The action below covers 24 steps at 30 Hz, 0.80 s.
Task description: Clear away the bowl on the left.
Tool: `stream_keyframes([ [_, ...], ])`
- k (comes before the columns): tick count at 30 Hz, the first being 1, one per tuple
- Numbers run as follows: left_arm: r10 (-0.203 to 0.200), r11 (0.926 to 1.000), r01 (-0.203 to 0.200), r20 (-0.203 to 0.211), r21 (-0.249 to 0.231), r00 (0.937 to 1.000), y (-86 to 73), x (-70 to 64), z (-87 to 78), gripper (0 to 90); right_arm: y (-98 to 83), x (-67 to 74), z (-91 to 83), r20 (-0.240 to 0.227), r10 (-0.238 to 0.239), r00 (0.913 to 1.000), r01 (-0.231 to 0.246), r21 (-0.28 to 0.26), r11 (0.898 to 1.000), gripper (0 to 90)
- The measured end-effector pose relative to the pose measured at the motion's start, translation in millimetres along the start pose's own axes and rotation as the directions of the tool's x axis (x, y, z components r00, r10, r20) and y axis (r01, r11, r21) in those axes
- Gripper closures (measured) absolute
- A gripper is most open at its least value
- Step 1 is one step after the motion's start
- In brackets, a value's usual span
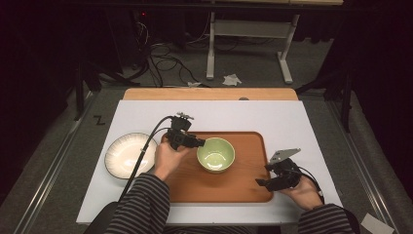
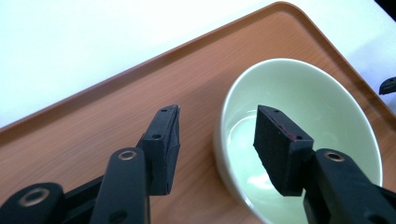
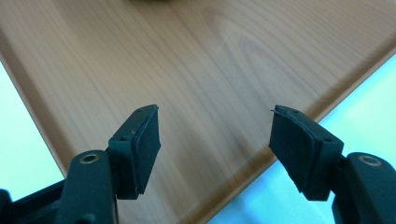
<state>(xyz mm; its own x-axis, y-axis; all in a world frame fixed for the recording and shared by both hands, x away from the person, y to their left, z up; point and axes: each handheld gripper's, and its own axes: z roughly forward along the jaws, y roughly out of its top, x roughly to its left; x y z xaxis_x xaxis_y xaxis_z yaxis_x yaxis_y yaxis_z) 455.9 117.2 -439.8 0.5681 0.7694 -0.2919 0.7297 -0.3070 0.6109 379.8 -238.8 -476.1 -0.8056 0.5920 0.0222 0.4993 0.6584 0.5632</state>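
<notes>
On the wooden tray (image 1: pixel 243 187) at the table's (image 1: pixel 292 122) middle sits the green bowl (image 1: pixel 215 154). Straddling its near rim without touching, the left hand-held gripper (image 1: pixel 199 142) stands open. Over the tray's right corner, the right hand-held gripper (image 1: pixel 261 183) gapes wide, empty.

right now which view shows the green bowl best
The high view: the green bowl shows whole, standing on the wooden tray beside the left gripper. The left gripper view shows it closer but cut off, with the rim between the open jaws. The right gripper view catches a dark blurred sliver at its top edge, perhaps the bowl.
</notes>
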Motion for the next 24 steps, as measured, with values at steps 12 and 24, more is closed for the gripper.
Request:
stream_keyframes([
  [12, 0.034, 0.9994, -0.034, -0.051, -0.004, 0.9981, -4.7, 3.0, -25.5, 49.8, 0.1, 0.5, 0.1, 0.004, 0.001, 1.0000, -0.001, 0.002, 1.000, 35.0],
  [24, 0.064, 0.9976, -0.067, -0.102, -0.020, 0.9927, -9.7, 3.6, -46.5, 49.9, -0.1, 0.4, 0.7, 0.003, 0.000, 1.0000, 0.000, 0.005, 1.000, 35.0],
])
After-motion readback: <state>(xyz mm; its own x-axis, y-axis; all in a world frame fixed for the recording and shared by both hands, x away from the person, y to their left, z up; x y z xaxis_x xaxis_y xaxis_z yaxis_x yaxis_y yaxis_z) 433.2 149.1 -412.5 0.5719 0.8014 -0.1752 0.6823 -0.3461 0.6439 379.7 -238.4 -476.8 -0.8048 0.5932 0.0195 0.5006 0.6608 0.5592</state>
